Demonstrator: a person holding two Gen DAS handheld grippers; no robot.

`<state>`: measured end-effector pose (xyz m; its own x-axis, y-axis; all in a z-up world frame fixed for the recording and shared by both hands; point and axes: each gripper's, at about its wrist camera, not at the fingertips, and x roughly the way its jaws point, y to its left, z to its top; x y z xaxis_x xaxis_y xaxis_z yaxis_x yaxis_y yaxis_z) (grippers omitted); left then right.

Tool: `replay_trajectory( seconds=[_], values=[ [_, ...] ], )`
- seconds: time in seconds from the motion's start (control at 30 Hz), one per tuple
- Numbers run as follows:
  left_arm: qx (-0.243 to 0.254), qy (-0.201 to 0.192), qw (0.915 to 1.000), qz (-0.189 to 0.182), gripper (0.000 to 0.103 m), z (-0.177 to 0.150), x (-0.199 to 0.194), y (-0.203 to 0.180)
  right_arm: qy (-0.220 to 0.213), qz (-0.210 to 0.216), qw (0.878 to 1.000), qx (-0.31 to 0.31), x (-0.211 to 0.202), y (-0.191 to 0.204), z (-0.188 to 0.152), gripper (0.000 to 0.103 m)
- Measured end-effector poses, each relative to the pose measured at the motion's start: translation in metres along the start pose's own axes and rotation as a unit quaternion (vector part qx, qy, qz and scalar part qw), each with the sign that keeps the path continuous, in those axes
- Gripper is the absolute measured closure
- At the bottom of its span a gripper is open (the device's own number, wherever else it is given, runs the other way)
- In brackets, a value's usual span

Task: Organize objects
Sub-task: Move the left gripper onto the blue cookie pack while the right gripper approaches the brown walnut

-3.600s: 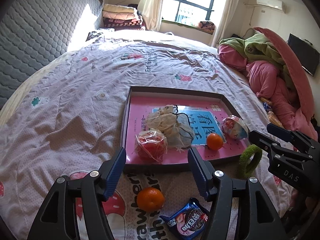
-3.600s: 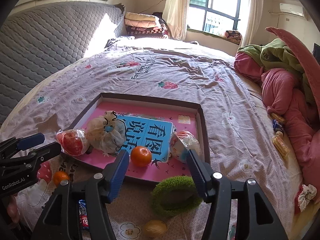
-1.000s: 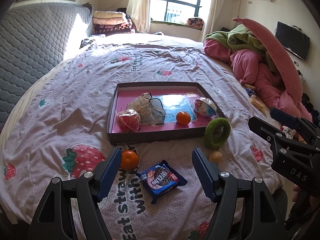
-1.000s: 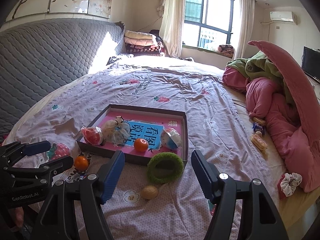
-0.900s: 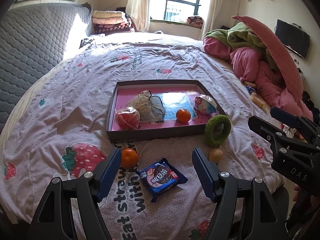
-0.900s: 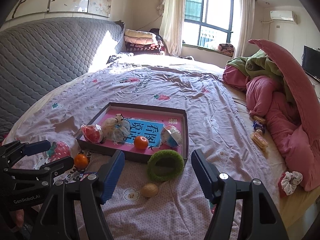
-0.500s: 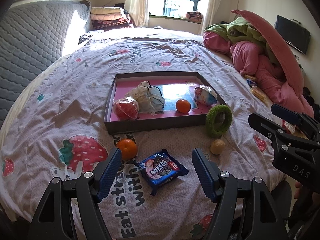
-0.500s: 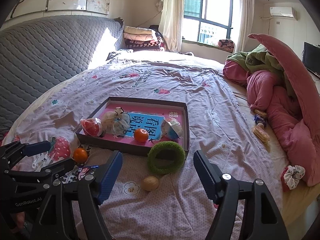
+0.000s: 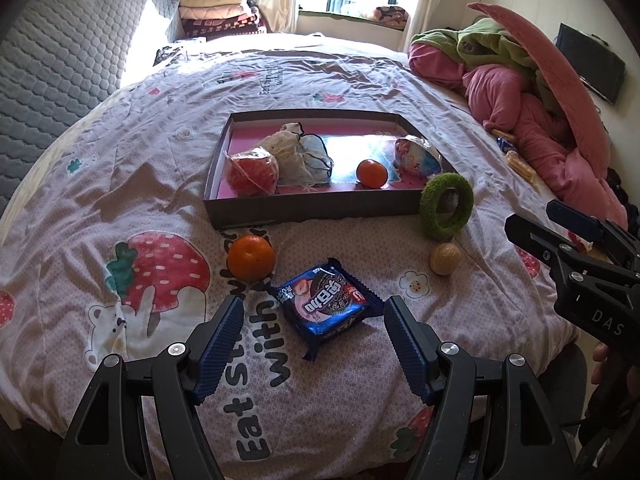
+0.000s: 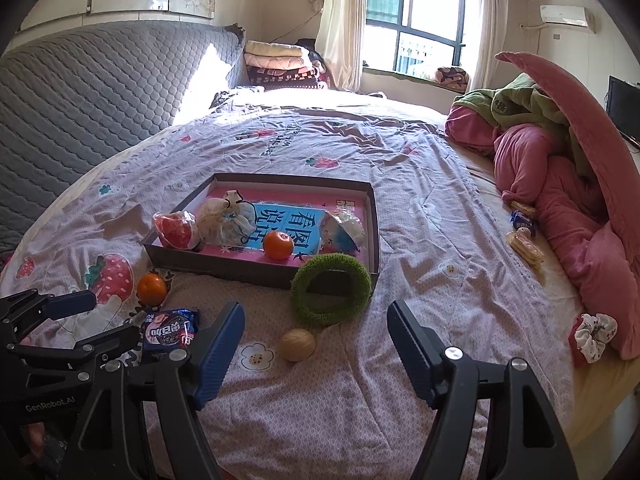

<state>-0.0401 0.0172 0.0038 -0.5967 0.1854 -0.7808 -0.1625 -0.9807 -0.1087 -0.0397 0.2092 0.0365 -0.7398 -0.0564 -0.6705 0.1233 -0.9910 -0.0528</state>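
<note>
A shallow box (image 9: 304, 210) (image 10: 224, 268) with a pink floor lies on the bed and holds a red wrapped ball (image 9: 251, 172), a pale drawstring bag (image 9: 298, 156), an orange (image 9: 371, 173) and a wrapped sweet ball (image 9: 416, 158). In front of it lie a loose orange (image 9: 251, 258) (image 10: 151, 289), a blue cookie pack (image 9: 326, 305) (image 10: 170, 331), a walnut (image 9: 444, 258) (image 10: 297, 344) and a green fuzzy ring (image 9: 446, 205) (image 10: 330, 294) leaning on the box. My left gripper (image 9: 312, 340) hovers open just short of the cookie pack. My right gripper (image 10: 314, 348) hovers open above the walnut.
A pink and green heap of bedding (image 10: 560, 168) fills the right side. Snack packets (image 10: 522, 236) and a scrunchie (image 10: 592, 336) lie near it. A grey quilted headboard (image 10: 100, 104) stands at the left; folded blankets (image 10: 276, 64) sit by the window.
Both grippers have sunk toward the bed and tilted down; the cookie pack and walnut look larger and closer. Nothing on the bed has moved.
</note>
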Motion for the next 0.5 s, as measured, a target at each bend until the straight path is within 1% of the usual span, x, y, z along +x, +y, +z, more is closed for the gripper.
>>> replay_trajectory(
  seconds=[0.23, 0.33, 0.5],
  values=[
    [0.016, 0.009, 0.9998, 0.002, 0.029, -0.013, 0.007, -0.001, 0.01, -0.001, 1.0, -0.004, 0.004, -0.001, -0.009, 0.03],
    [0.014, 0.013, 0.9998, -0.001, 0.029, -0.017, 0.01, 0.003, 0.014, -0.001, 1.0, -0.005, 0.005, -0.001, -0.012, 0.03],
    [0.021, 0.006, 0.9997, -0.008, 0.029, -0.023, 0.012, 0.008, 0.022, 0.001, 1.0, -0.008, 0.01, 0.0, -0.017, 0.03]
  ],
)
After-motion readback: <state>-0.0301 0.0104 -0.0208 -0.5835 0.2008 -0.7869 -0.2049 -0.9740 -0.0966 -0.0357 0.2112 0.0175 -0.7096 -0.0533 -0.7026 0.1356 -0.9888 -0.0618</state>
